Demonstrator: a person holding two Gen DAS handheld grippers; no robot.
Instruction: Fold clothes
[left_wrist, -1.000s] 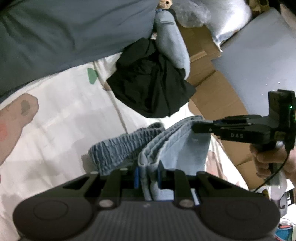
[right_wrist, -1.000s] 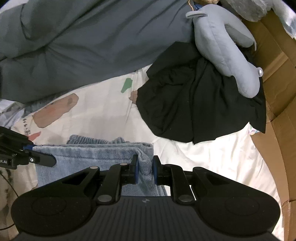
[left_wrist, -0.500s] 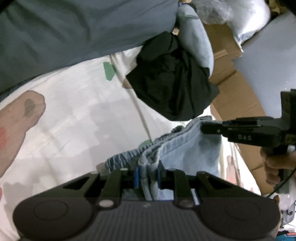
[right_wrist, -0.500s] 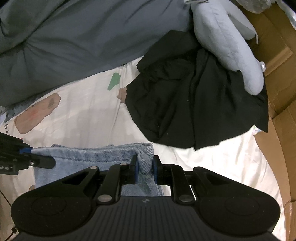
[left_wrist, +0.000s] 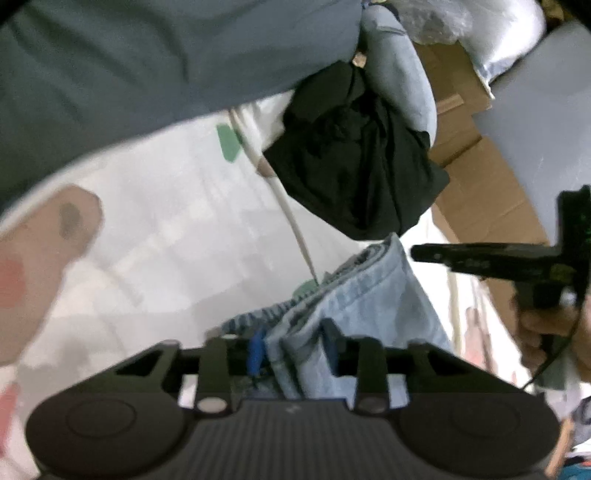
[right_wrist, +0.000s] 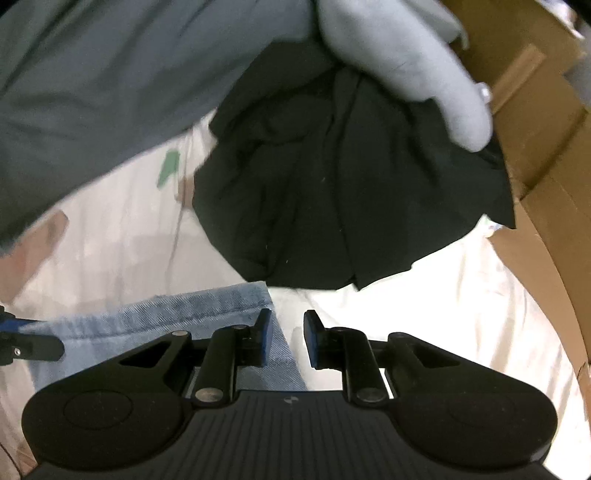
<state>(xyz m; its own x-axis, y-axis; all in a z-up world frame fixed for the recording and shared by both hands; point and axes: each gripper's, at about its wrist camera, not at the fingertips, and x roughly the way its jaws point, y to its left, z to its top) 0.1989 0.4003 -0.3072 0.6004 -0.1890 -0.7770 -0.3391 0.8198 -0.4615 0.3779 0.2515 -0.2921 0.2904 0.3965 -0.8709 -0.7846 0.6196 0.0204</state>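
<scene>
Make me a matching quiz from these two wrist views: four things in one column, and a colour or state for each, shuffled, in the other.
Things:
1. denim garment
2. crumpled garment
3. right claw
4. quilt

States:
A. grey-blue, bunched at the top
B. open, cloth edge beside one pad
C. black, under a pale plush toy
D. light blue, folded on the sheet

Pairs: 1-D, 2-C, 3-B, 4-A

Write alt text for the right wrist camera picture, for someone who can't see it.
The right gripper, open with its jaws just widened, sits at the corner of folded light blue jeans lying on a pale patterned bedsheet. Beyond lies a crumpled black garment, with a grey duvet behind and cardboard to the right.
</scene>
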